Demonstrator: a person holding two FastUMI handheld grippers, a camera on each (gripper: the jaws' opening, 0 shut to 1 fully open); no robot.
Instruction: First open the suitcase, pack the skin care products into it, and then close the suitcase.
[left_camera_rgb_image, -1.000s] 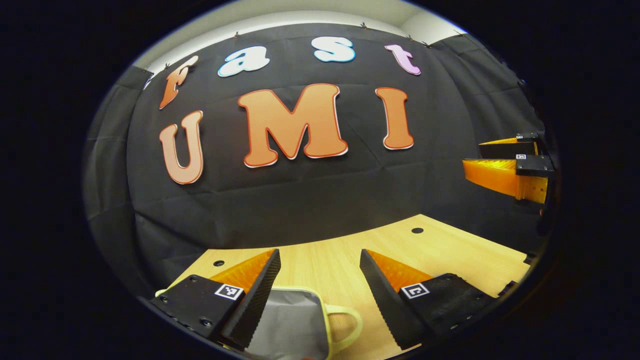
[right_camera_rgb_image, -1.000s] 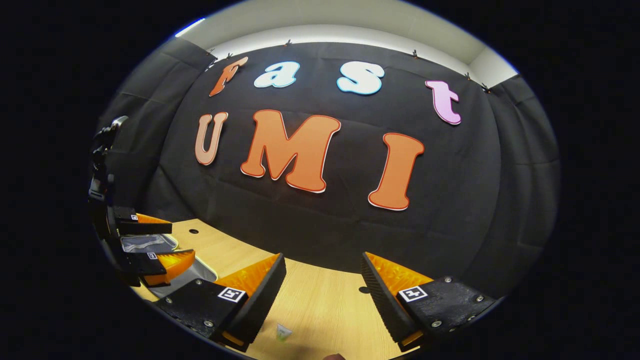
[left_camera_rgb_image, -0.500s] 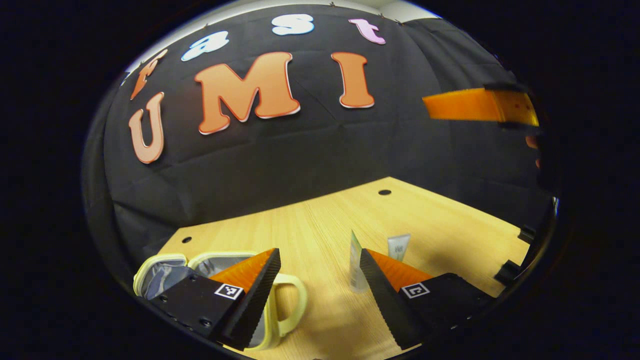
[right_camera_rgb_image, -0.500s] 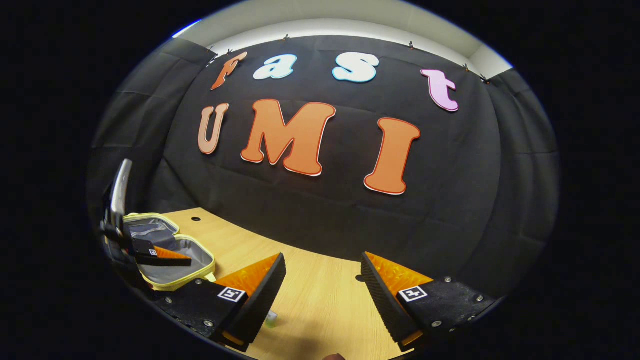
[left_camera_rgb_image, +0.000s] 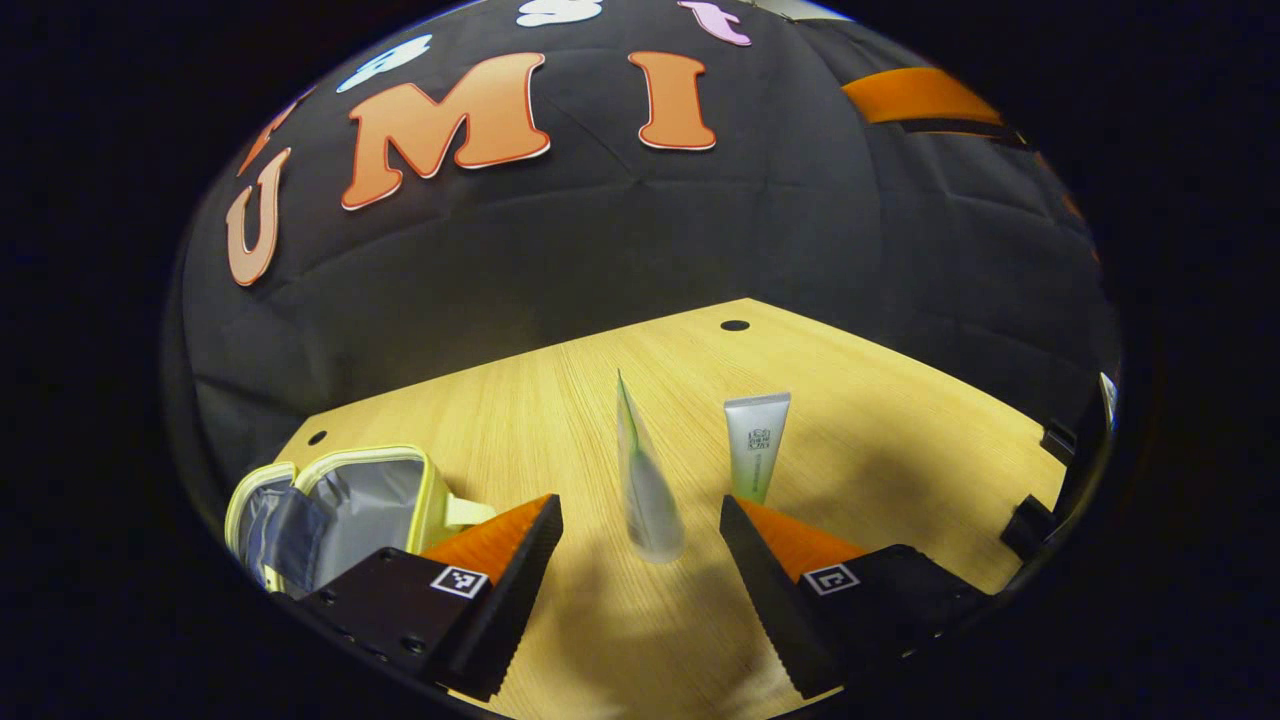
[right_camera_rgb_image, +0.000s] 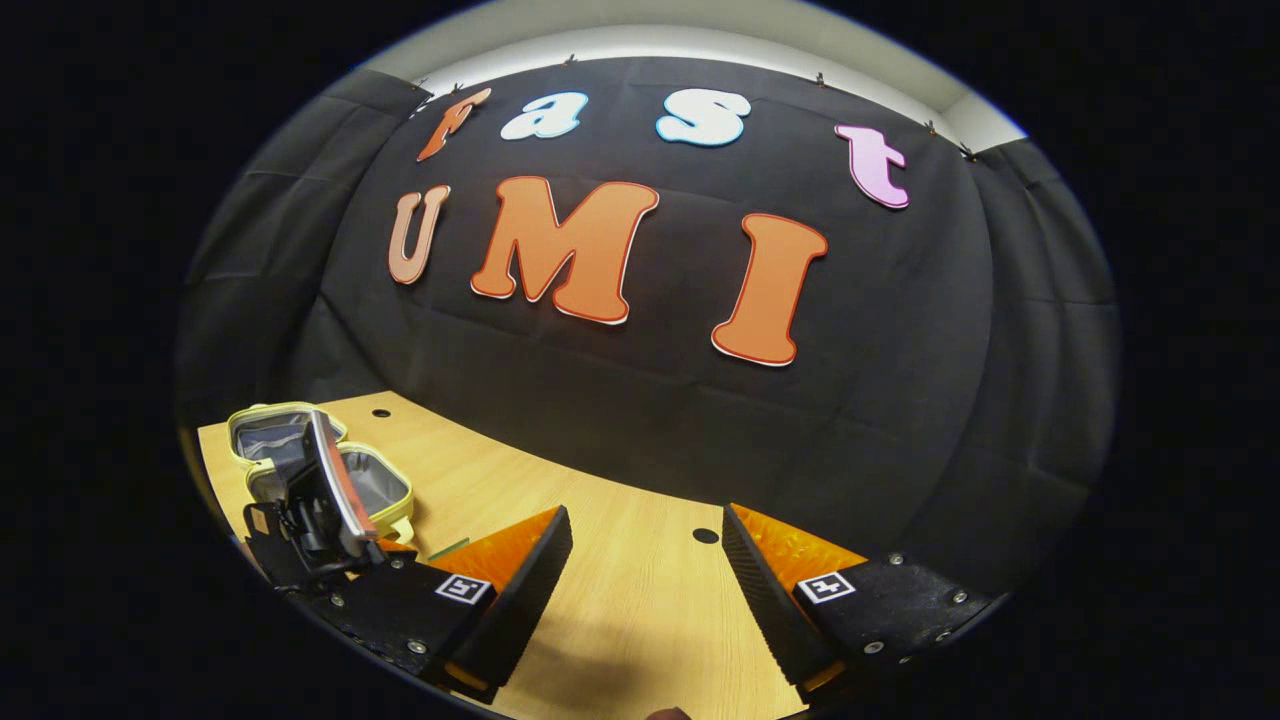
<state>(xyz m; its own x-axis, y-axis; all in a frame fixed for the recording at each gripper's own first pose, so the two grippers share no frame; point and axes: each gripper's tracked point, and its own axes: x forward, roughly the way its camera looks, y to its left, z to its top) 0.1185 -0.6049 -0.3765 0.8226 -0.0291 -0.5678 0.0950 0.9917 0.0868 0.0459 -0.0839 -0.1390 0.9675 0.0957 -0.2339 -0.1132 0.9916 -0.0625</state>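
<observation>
- Your left hand-held gripper (left_camera_rgb_image: 640, 525) hangs spread over the tabletop (left_camera_rgb_image: 880, 400), pinching nothing; its fingers (left_camera_rgb_image: 520, 570) taper to wedges with fine sawtooth ridges on their inner faces.
- Between those fingertips, a little farther off, a tube (left_camera_rgb_image: 645, 480) stands on its cap — pale, translucent, flattening to a thin crimped edge at the top, seen nearly edge-on.
- A second tube (left_camera_rgb_image: 757, 445) stands just right of it, apart, turned broadside: white and matte, with a small printed mark and a greenish lower end.
- The suitcase (left_camera_rgb_image: 340, 500) lies open at the lower left of the left gripper view, beside your left finger. It is small and rounded, with a pale yellow shell and rim and smooth grey lining, and a yellow handle sticks out on its right side.
- The tabletop is light wood-grain laminate with small round dark holes near its back edge.
- Your right hand-held gripper (right_camera_rgb_image: 645, 555) is likewise spread, holding nothing, above bare tabletop (right_camera_rgb_image: 640, 610).
- The right gripper view gives what the left one cannot — the suitcase (right_camera_rgb_image: 385, 490) from the side, both halves lying open, with the body of the left gripper (right_camera_rgb_image: 320, 505) in front of it.
- At the top right of the left gripper view, a finger of the right gripper (left_camera_rgb_image: 915, 95) shows as a flat bar, high against the cloth.
</observation>
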